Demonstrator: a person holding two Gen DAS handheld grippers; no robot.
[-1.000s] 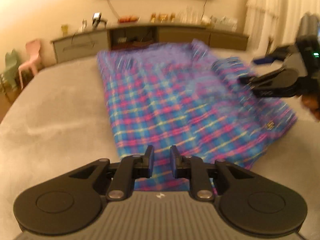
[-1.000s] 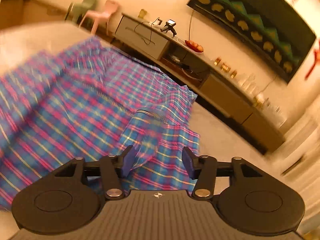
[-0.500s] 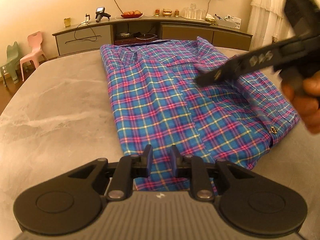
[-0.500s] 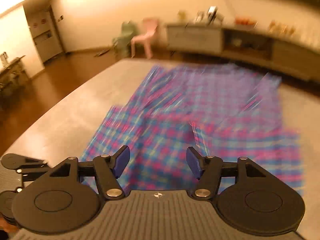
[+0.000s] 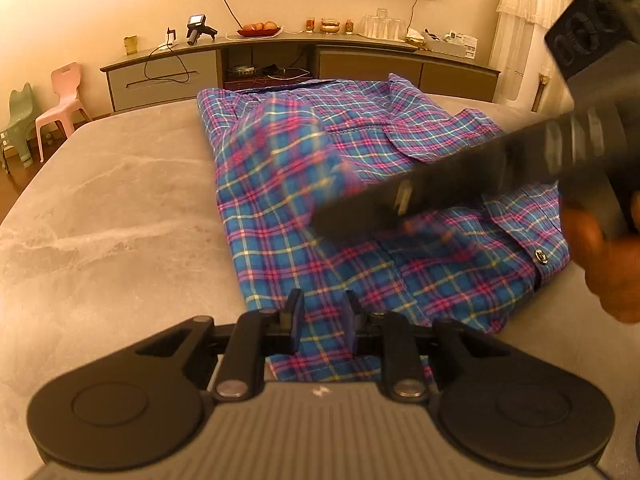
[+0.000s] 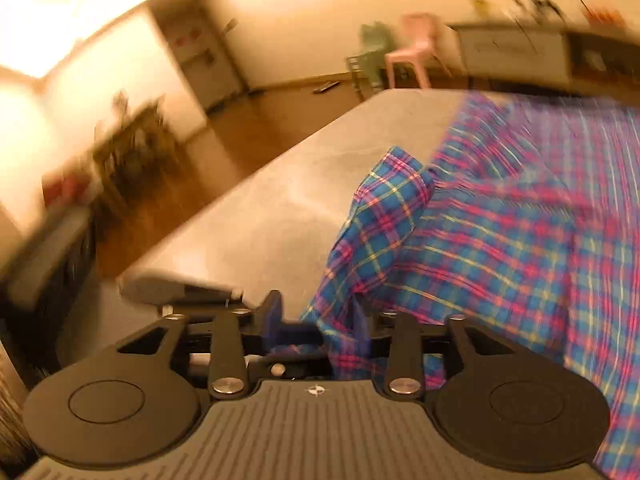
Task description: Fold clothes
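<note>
While the left tongs pinch the shirt's hem, the right tongs close around a fold.

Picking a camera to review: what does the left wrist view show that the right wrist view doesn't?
Left wrist only: the right gripper from outside, crossing the plaid shirt, a hand, and fruit on the sideboard.
Right wrist only: the wood floor and shirt cloth lying between its closing jaws.
Both: the shirt, the grey table and the pink chair.
</note>
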